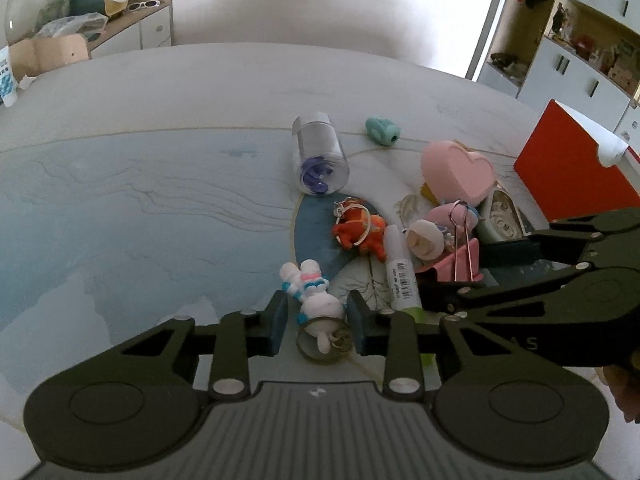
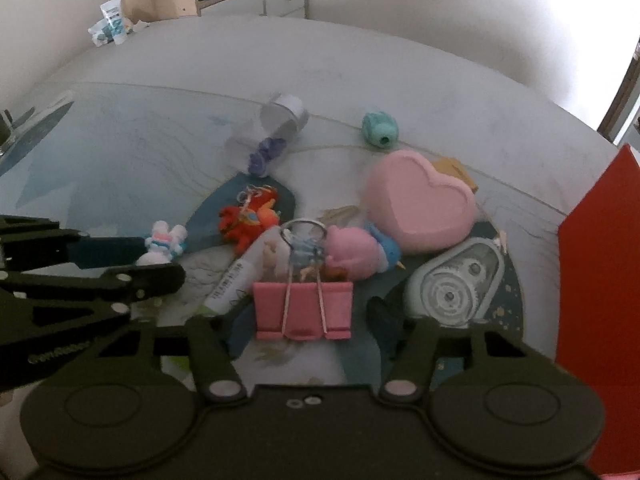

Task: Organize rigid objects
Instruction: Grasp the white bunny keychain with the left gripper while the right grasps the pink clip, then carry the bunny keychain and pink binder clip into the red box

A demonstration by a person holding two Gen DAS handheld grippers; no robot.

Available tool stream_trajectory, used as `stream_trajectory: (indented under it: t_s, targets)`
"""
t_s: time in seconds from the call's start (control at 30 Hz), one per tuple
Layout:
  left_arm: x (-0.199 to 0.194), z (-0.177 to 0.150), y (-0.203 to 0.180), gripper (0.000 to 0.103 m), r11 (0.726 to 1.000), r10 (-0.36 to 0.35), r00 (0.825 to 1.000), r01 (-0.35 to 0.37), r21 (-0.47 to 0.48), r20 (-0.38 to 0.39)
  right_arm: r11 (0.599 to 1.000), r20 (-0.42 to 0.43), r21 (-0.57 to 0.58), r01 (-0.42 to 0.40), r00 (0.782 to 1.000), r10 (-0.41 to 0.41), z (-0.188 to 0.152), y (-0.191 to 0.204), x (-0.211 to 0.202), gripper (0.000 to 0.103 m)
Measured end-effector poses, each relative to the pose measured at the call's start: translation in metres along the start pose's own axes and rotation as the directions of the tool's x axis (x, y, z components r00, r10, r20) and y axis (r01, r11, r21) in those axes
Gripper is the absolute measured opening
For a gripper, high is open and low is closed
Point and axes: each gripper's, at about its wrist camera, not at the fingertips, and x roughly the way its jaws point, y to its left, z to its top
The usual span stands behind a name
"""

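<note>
A white bunny keychain (image 1: 318,304) lies on the table between the fingers of my left gripper (image 1: 318,318). The jaws stand open, with a small gap on each side of the bunny. A pink binder clip (image 2: 304,308) with wire handles stands between the widely spread fingers of my right gripper (image 2: 310,324), which is open and does not touch the clip. In the left wrist view the right gripper (image 1: 472,272) reaches in from the right around the same clip (image 1: 464,268). The left gripper (image 2: 136,260) shows at the left of the right wrist view, beside the bunny (image 2: 164,244).
On the blue marbled table (image 1: 160,200) lie a clear jar of purple pieces (image 1: 320,156), a teal sharpener (image 1: 382,130), a pink heart box (image 2: 420,204), a red-orange figure (image 1: 358,230), a white pen (image 1: 402,272), a pig figure (image 2: 356,252) and a correction tape (image 2: 452,280). A red box (image 2: 596,300) stands at the right.
</note>
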Motion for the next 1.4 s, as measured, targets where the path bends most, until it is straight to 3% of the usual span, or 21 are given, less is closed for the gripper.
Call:
stream_trajectory:
  t_s: [0.07,0.57,0.87,1.4]
  targets:
    - [0.000,0.000,-0.001,0.026,1.000,0.000,1.000,0.000,0.001,-0.002,1.000,0.001,-0.002,-0.005,1.000,0.005,-0.001,0.003,-0.002,0.048]
    - [-0.009,0.001,0.007,0.025,0.997,-0.033,0.999,0.030,-0.076,-0.033,0.986,-0.044,0.140,-0.088,0.994,0.095,-0.015,-0.018,-0.043,0.048]
    - [-0.032,0.006,-0.005,0.025,0.994,-0.072,0.997,0.070,-0.080,-0.021,0.972,-0.024,0.214,-0.093,0.995,0.101,-0.029,-0.041,-0.069,0.048]
    - [-0.079,0.043,-0.093,0.025,0.983,-0.174,0.984,0.171,0.072,0.035,0.958,0.083,0.271,-0.093,0.994,0.073,-0.043,-0.099,-0.137,0.048]
